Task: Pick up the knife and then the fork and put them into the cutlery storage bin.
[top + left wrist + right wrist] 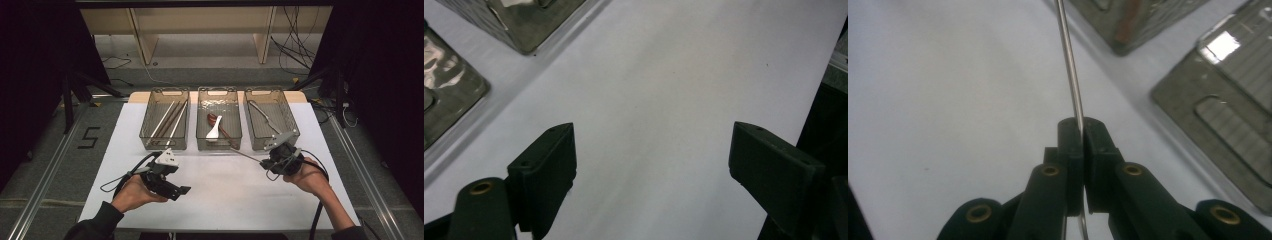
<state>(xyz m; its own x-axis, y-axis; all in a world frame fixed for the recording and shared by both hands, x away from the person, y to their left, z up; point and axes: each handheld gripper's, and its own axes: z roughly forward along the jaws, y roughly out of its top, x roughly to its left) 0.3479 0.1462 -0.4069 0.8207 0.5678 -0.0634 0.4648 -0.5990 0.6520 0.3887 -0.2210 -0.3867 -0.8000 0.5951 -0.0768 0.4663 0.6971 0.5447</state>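
Item: thin metal utensil (1070,75), clamped in right gripper (272,161) just before middle bin (218,142). Left gripper (184,191): jaws apart, empty. Bins already hold sorted cutlery; this piece awaits placement.

My grippers (167,180) are black with brass-coloured screws (1050,171), grey plates (167,158) on top, black cables (120,181) trailing, and I'm wearing dark sleeves (97,225).

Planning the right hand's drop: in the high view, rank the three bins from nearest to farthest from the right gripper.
1. Right bin, just beyond the right gripper.
2. Middle bin, to its left.
3. Left bin, far left.
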